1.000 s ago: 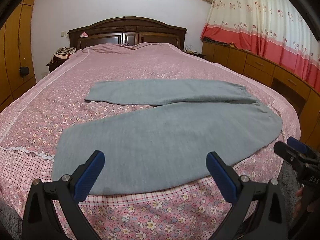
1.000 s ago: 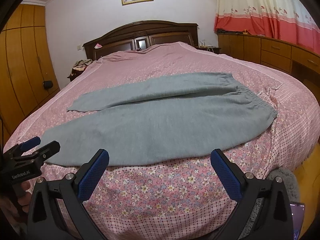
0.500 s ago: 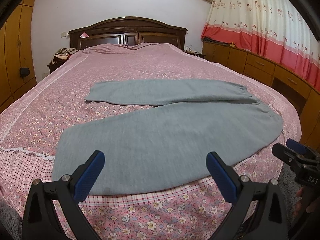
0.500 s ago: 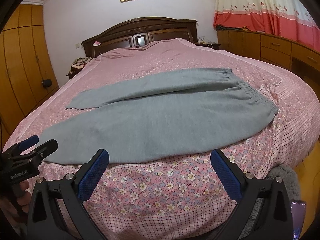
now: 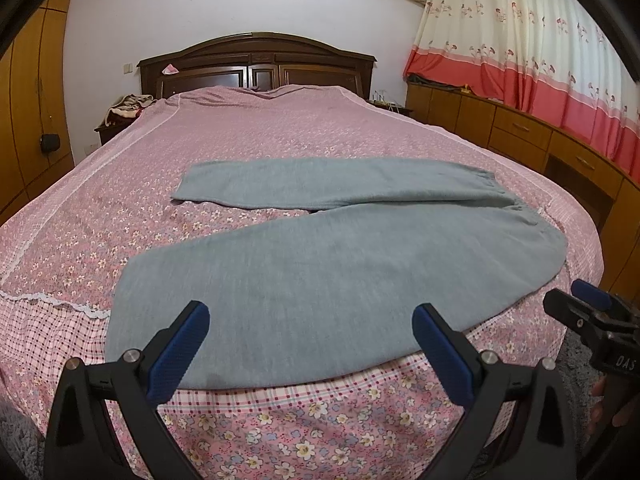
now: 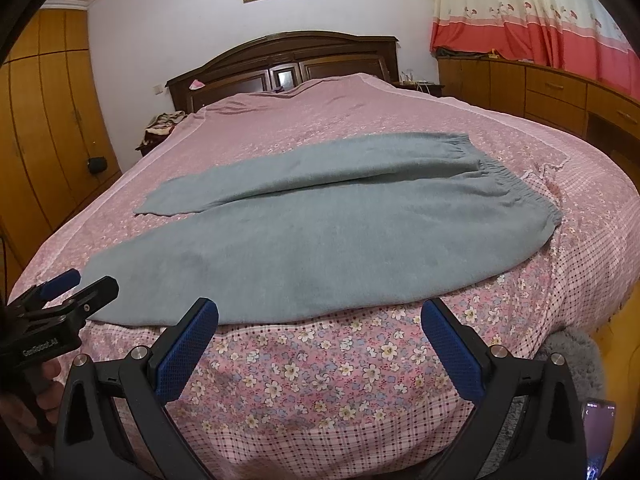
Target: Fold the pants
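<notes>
Grey pants (image 5: 320,272) (image 6: 320,236) lie flat across the foot of a bed, waistband to the right, both legs pointing left and spread in a narrow V. My left gripper (image 5: 308,352) hovers open just in front of the near leg's lower edge, nothing between its blue pads. My right gripper (image 6: 320,348) is open too, over the floral sheet a little short of the near leg's hem side. Each view catches the other gripper at its edge: the right gripper (image 5: 592,320) and the left gripper (image 6: 60,300).
The bed (image 5: 280,132) wears a pink floral cover and has a dark wooden headboard (image 5: 256,60). Wooden drawers (image 5: 520,136) run along the right wall under red-and-cream curtains. Wardrobes (image 6: 40,120) stand on the left. A phone (image 6: 598,436) lies at the lower right.
Both grippers have drifted slightly closer to the bed's foot and lower; the pants fill a bit more of each view. Nothing was grasped; the pants have not moved.
</notes>
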